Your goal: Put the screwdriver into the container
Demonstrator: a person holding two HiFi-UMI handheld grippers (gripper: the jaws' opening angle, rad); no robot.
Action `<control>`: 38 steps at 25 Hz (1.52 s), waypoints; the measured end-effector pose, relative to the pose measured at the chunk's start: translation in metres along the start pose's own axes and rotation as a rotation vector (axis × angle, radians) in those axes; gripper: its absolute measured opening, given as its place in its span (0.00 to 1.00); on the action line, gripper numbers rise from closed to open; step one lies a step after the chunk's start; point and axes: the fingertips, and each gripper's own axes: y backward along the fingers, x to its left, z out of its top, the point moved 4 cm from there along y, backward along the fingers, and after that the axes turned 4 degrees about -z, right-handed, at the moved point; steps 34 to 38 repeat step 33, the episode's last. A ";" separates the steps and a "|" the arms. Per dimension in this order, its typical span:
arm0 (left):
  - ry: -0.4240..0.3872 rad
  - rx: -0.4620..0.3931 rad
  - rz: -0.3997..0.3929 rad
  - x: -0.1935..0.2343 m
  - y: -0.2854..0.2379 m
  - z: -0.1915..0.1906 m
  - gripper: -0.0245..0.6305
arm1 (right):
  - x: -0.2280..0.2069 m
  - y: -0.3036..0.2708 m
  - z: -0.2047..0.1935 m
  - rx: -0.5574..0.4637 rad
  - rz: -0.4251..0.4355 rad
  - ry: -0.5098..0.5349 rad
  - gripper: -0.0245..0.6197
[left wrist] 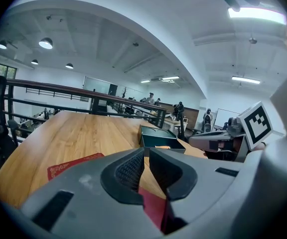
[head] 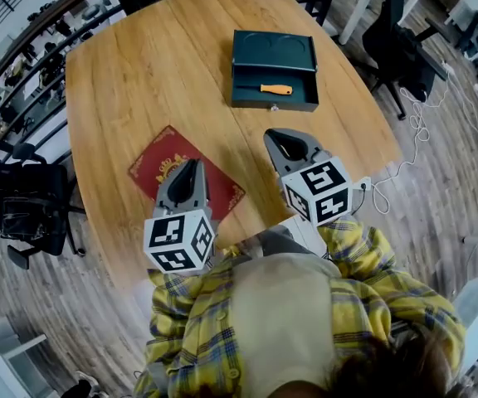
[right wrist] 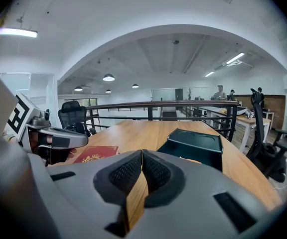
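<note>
Upper centre, the orange-handled screwdriver (head: 272,89) lies in the green container (head: 256,99) — likely why your left gripper (head: 191,166) and right gripper (head: 282,139) hover below, jaws together, empty.

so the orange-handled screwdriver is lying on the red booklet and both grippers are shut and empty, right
Not quite. The screwdriver lies inside the open green container, not on the red booklet; the head view shows it. The rest holds: the left gripper and the right gripper are both shut with nothing between their jaws.
</note>
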 end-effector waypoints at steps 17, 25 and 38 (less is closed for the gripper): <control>0.023 -0.006 0.029 0.006 0.008 -0.001 0.09 | 0.013 0.003 0.000 -0.007 0.027 -0.016 0.14; 0.019 -0.008 0.033 0.007 0.008 -0.001 0.09 | 0.012 0.002 -0.001 -0.009 0.024 -0.015 0.14; 0.016 -0.006 0.034 0.005 0.007 0.001 0.09 | 0.010 0.000 0.001 -0.008 0.030 -0.018 0.14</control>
